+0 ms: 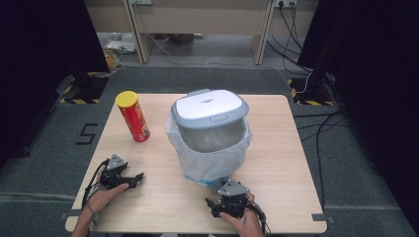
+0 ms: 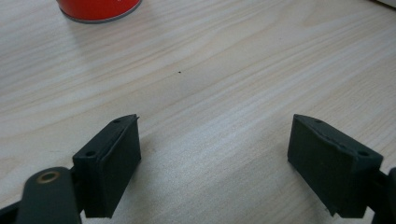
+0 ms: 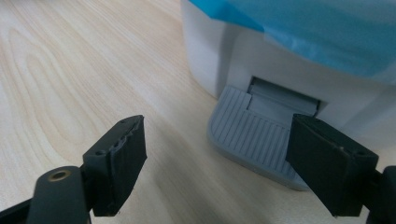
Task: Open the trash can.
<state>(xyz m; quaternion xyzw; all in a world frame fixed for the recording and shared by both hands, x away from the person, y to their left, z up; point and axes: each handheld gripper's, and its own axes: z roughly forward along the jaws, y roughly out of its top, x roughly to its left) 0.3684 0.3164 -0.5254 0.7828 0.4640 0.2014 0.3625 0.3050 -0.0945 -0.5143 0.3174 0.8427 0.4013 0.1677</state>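
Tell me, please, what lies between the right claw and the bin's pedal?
Nothing: in the right gripper view, bare table separates the open right claw from the grey pedal.

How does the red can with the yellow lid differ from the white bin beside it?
The red can is slim and narrow; the white bin is much wider and bulkier. The can's yellow top is closed, while the bin's grey-rimmed lid is tipped up, showing the inside. The bin wears a plastic liner and has a grey foot pedal; the can has neither. Both stand upright on the wooden table.

A black numeral "5" (image 1: 87, 134) marks the grey floor left of the light wooden surface (image 1: 276, 163); no other text reads.
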